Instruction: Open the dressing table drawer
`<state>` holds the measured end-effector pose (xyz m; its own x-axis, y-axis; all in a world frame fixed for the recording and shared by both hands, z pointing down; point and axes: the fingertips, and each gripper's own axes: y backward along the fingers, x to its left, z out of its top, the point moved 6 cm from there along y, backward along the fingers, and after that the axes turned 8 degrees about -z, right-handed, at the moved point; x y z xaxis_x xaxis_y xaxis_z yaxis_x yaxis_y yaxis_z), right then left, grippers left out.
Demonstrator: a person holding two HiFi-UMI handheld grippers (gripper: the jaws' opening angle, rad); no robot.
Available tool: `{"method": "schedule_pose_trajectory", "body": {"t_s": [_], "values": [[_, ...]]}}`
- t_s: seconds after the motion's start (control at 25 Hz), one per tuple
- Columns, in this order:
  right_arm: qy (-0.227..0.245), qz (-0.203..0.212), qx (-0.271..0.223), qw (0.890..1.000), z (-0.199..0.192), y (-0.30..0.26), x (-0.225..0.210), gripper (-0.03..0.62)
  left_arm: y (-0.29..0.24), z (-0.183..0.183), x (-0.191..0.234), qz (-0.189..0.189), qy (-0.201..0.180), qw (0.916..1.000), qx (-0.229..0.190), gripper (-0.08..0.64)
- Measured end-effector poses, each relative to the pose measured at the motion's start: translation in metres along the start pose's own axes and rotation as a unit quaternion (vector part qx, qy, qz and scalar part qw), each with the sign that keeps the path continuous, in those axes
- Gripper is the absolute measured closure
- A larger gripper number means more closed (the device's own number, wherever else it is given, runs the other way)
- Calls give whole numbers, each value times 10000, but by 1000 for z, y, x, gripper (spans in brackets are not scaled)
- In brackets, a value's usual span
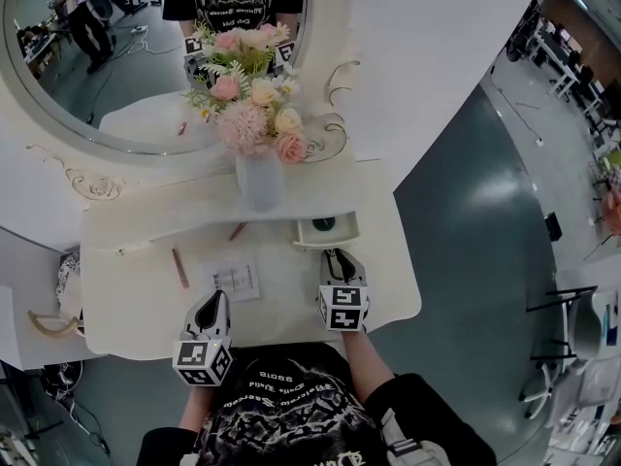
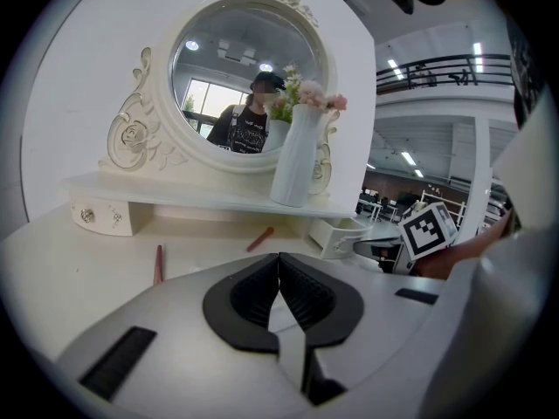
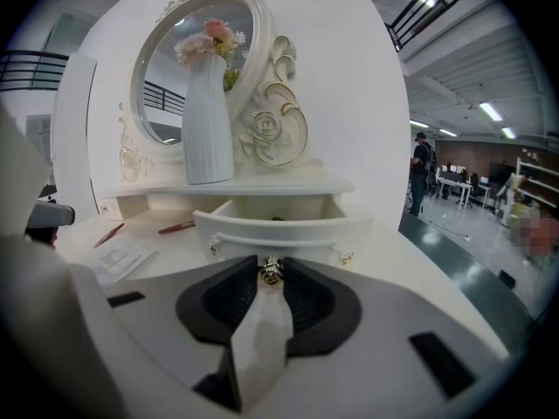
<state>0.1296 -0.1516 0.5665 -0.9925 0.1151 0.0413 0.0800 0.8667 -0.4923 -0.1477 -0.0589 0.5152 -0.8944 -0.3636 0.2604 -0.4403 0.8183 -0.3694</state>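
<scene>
Drawer (image 1: 325,228) sits on the table's right side under the shelf, pulled out, with something dark inside. Its front is right at the tip of the right gripper (image 1: 335,255). The right gripper's jaws stand at a narrow gap, pinched on the small gold knob (image 3: 271,271) at the middle of the drawer front.

Left gripper (image 1: 215,299) hangs over the dressing table (image 1: 388,299) near the front edge, well apart from the drawer. Its jaws are together and hold nothing.

Count:
- 1 round mirror (image 1: 107,85)
- 1 white vase (image 1: 260,181) with pink flowers
- 2 red pens (image 1: 179,268)
- 1 paper sheet (image 1: 233,280)
- 1 more small drawer (image 2: 100,216) at the left, closed
</scene>
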Motion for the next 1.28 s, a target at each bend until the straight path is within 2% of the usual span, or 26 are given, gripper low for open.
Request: {"method": "schedule_pose_trajectory", "body": {"t_s": [1.28], "values": [[123, 23, -10, 9999, -5, 9, 2, 492, -7, 0, -9, -197, -63, 9998, -25, 543]]}}
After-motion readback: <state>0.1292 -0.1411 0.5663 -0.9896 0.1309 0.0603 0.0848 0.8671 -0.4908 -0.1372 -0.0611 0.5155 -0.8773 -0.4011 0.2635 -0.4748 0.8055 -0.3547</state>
